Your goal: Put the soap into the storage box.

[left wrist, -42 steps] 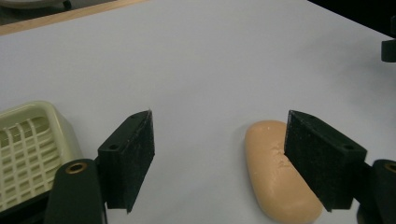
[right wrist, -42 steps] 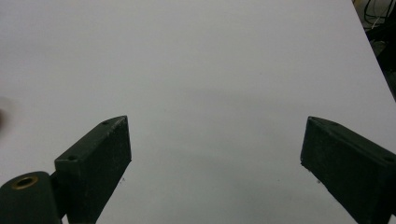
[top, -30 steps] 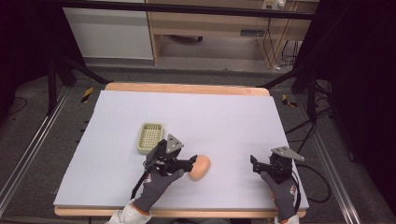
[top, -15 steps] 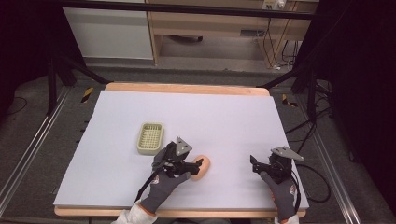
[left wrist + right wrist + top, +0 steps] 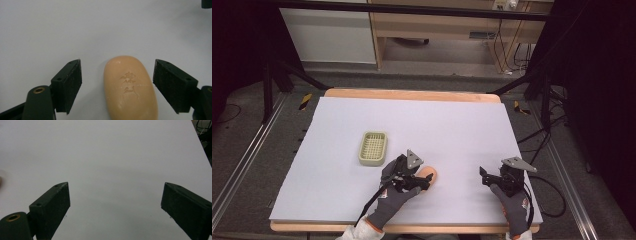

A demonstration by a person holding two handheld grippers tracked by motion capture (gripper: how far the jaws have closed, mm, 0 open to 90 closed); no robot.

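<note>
smooth waxy soap (image 5: 130,87) with a stamped logo, matt white table (image 5: 452,130) with wood edge, ribbed plastic dish (image 5: 373,148), knit gloves

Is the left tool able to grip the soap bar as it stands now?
Probably yes. The left tool is open, its jaws stand on either side of the soap bar, with a gap on each side and nothing between.

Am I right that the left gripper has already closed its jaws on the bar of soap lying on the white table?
Not quite: the left gripper is open. In the left gripper view its jaws stand on either side of the bar of soap with gaps showing, not touching it. The soap does lie on the white table.
</note>
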